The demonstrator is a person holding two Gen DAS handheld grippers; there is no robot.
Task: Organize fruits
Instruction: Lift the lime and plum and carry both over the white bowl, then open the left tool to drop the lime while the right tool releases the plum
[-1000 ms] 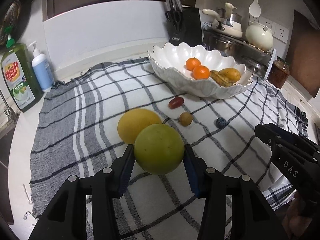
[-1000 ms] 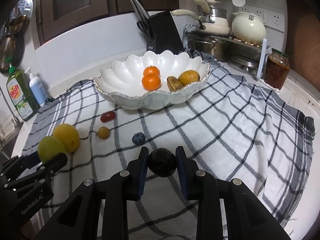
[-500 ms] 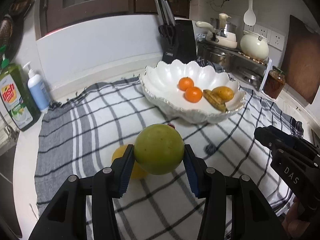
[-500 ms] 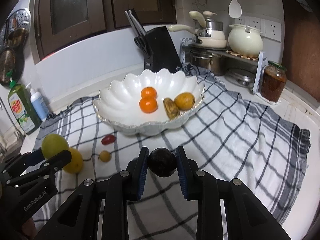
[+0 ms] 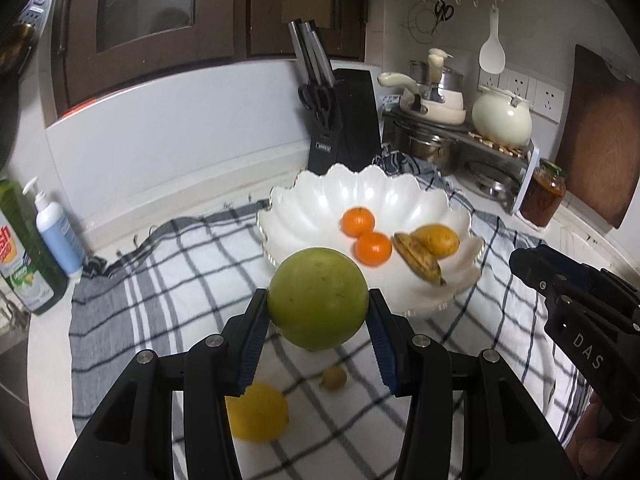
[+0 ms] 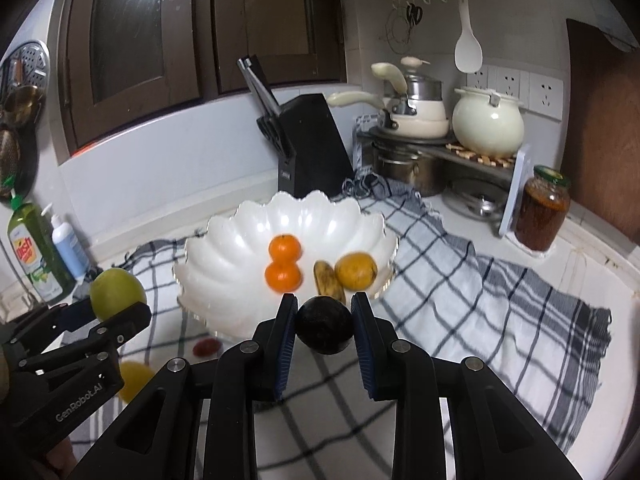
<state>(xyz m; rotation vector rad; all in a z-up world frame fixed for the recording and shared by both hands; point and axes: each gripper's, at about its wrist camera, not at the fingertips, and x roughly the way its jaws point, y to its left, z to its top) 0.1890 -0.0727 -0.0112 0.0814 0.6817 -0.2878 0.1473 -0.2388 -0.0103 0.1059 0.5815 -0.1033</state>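
1. The counter point(image 6: 592, 252) is carrying a checked cloth point(image 6: 480, 312), which is lying spread under the bowl and the loose fruit.
2. The white scalloped bowl point(image 5: 320, 200) is sitting on the cloth in front of a black knife block point(image 5: 352, 120); it is holding two small oranges point(image 5: 358, 222), one just in front of the other, a spotted banana point(image 5: 420, 258) and a yellow-brown round fruit point(image 5: 436, 238) just beside the banana.
3. The left gripper point(image 5: 318, 312) is hanging above the cloth, near the bowl's front rim; its blue-padded fingers point(image 5: 252, 336) are pinching a large green round fruit point(image 5: 318, 300) from both sides.
4. The right gripper point(image 6: 324, 324) is hanging before the bowl's near rim; its fingers point(image 6: 286, 336) are pressing on a small dark round fruit point(image 6: 324, 324), one pad on each side.
5. A yellow round fruit point(image 5: 260, 412) is lying on the cloth below the left gripper, partly hidden behind its finger.
6. A small brownish fruit point(image 5: 334, 378) is lying on the cloth near the yellow one, apart from it.
7. A small red fruit point(image 6: 206, 346) is lying on the cloth just in front of the bowl; it is blurred.
8. A green dish-soap bottle point(image 5: 24, 256) and a white pump bottle point(image 5: 56, 232) are standing side by side at the counter's left edge; a lidded jar point(image 6: 542, 214) is standing at the right.
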